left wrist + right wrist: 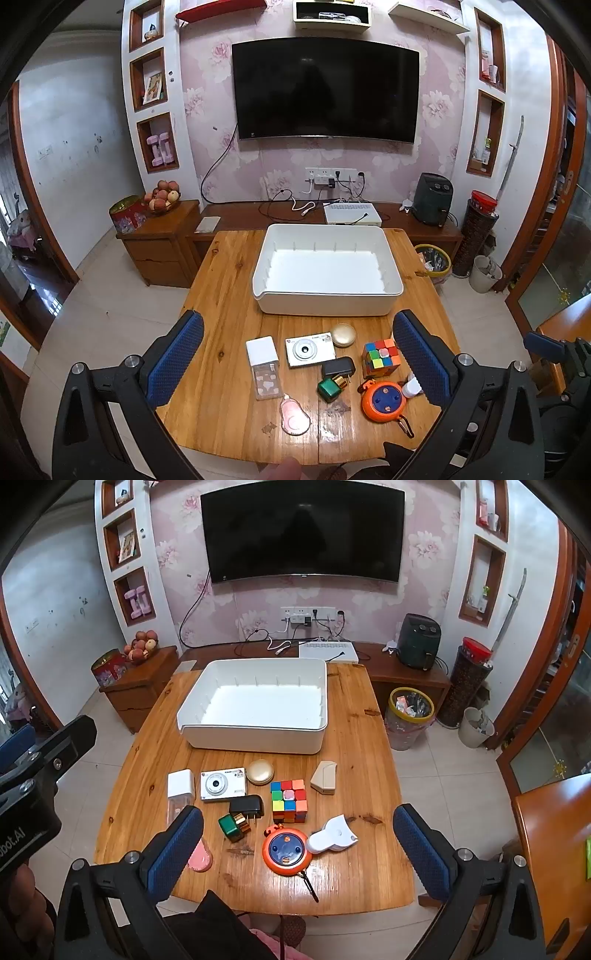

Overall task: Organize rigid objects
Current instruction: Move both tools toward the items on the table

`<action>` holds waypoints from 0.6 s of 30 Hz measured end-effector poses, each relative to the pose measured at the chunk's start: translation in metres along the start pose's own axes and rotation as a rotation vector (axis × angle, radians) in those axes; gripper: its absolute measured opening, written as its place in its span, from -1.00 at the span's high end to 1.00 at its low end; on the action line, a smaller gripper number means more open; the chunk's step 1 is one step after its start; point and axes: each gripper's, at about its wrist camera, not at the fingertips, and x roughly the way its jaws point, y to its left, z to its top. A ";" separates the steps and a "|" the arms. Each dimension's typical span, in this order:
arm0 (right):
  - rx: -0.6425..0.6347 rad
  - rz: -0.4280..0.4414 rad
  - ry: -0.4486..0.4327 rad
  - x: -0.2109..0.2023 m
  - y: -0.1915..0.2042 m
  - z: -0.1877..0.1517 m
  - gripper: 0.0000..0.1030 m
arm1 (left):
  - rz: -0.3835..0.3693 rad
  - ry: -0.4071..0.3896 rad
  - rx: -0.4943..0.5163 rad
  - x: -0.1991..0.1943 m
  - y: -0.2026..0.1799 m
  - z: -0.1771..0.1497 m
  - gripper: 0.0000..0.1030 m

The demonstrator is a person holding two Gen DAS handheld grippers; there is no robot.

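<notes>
Wooden table [362,738] holds an empty white bin [255,705] at twelve o'clock, trinkets (a cube [289,799] among them) nearer; left gripper [295,365] and right gripper [295,853] hover wide open, best taking edge items first.

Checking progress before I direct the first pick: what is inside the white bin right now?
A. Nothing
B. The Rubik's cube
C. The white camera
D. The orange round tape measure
A. The white bin shows a bare floor, while the cube, camera and tape measure all lie on the wooden table in front of it.
</notes>
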 end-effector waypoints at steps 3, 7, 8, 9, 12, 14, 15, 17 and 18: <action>-0.001 0.002 0.007 0.003 0.000 -0.004 -1.00 | -0.004 0.008 -0.005 0.000 0.001 -0.005 -0.98; 0.000 0.007 0.018 0.005 0.000 -0.012 -1.00 | -0.009 0.032 -0.013 -0.001 0.004 -0.009 -0.98; 0.002 0.006 0.025 -0.001 0.003 -0.015 -1.00 | -0.011 0.040 -0.015 -0.001 0.004 -0.010 -0.98; 0.004 0.007 0.030 0.000 0.003 -0.017 -1.00 | -0.013 0.050 -0.017 -0.001 0.004 -0.011 -0.98; 0.010 0.013 0.051 0.000 0.003 -0.022 -1.00 | -0.022 0.074 -0.023 -0.002 0.005 -0.013 -0.98; 0.015 0.019 0.065 0.000 0.002 -0.025 -1.00 | -0.029 0.086 -0.026 -0.002 0.005 -0.016 -0.98; 0.018 0.022 0.073 0.001 0.001 -0.028 -1.00 | -0.032 0.095 -0.027 -0.003 0.005 -0.017 -0.98; 0.021 0.028 0.090 0.003 0.001 -0.031 -1.00 | -0.036 0.113 -0.028 -0.002 0.005 -0.020 -0.98; 0.024 0.030 0.100 0.005 0.001 -0.034 -1.00 | -0.037 0.127 -0.029 0.000 0.006 -0.021 -0.98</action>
